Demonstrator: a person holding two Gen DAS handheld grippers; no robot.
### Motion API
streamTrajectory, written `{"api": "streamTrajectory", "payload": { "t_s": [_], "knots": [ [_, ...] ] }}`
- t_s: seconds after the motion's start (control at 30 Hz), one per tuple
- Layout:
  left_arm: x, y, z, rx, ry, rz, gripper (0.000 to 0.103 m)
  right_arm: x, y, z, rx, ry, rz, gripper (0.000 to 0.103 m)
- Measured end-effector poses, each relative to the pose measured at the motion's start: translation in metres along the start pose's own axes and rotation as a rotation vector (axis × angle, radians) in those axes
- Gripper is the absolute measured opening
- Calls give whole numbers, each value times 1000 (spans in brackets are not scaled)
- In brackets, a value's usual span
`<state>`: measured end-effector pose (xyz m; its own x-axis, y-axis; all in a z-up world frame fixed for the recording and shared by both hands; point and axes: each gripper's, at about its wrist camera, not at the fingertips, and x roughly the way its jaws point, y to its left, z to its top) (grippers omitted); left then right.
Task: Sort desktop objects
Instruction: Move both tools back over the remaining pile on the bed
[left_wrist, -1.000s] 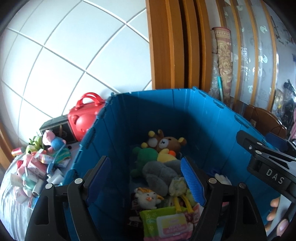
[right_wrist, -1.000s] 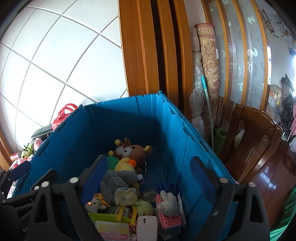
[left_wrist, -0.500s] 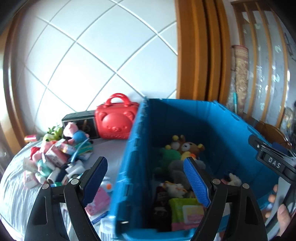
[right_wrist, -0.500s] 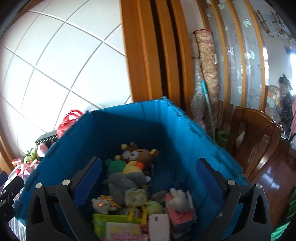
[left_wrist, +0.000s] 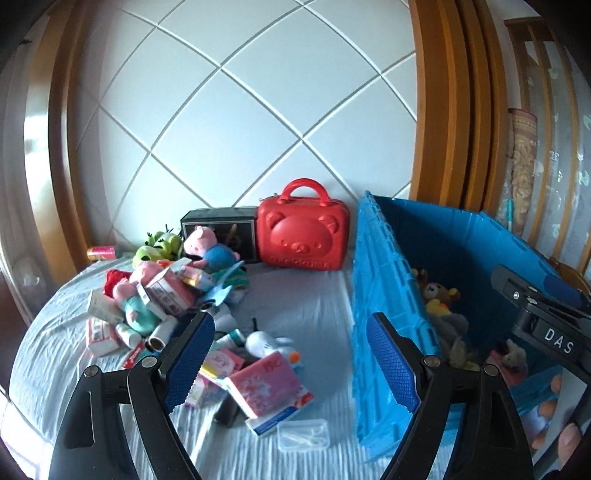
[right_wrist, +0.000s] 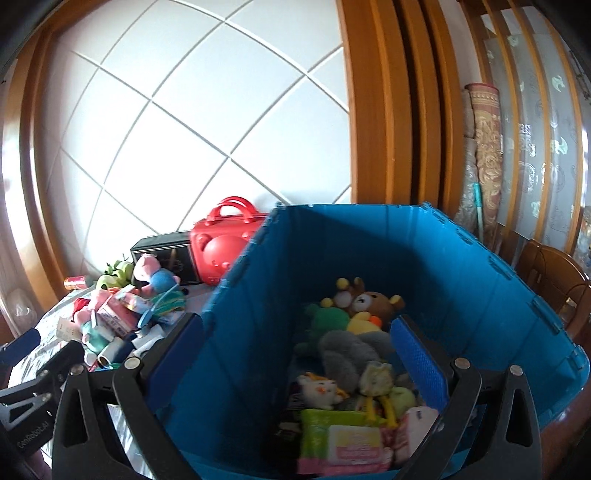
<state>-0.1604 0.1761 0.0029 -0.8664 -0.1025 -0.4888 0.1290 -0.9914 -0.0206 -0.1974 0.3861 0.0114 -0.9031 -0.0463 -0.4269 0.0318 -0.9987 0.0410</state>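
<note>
The blue crate stands at the right end of the bench, and everything left to sort lies to its left. The left tongs hang above the cloth just left of the crate's near wall, their blue pads wide apart and holding nothing. Straight ahead of them and a little below, nearest of all the loose things, lies a pink packet, tilted, its long side running from near-right to far-left, so it sits slantwise to the gap between the pads. Just beyond it, farther from the crate's near corner, a small white plush toy lies on its side, and just in front of the packet, close to the crate wall, sits a clear plastic case. The big heap of boxes and toys is well to the left of the crate, and the red bear case stands at the back just beside the crate's far corner. The right tongs are also spread and empty, but they hover over the crate's inside, above the soft toys and the green wipes pack already in it. So the left tongs are plainly the nearer pair to the packet, which probably wants a small turn of the wrist to take it across its short side.
</note>
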Motion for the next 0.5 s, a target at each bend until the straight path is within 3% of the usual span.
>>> {"api": "streamTrajectory", "payload": {
  "t_s": [0.27, 0.5],
  "knots": [
    [4, 92, 1, -9, 28, 31, 85, -5, 101, -3, -30, -2, 39, 103],
    [12, 181, -4, -36, 65, 102, 85, 1, 196, -15, -69, 21, 110, 103]
  ]
}}
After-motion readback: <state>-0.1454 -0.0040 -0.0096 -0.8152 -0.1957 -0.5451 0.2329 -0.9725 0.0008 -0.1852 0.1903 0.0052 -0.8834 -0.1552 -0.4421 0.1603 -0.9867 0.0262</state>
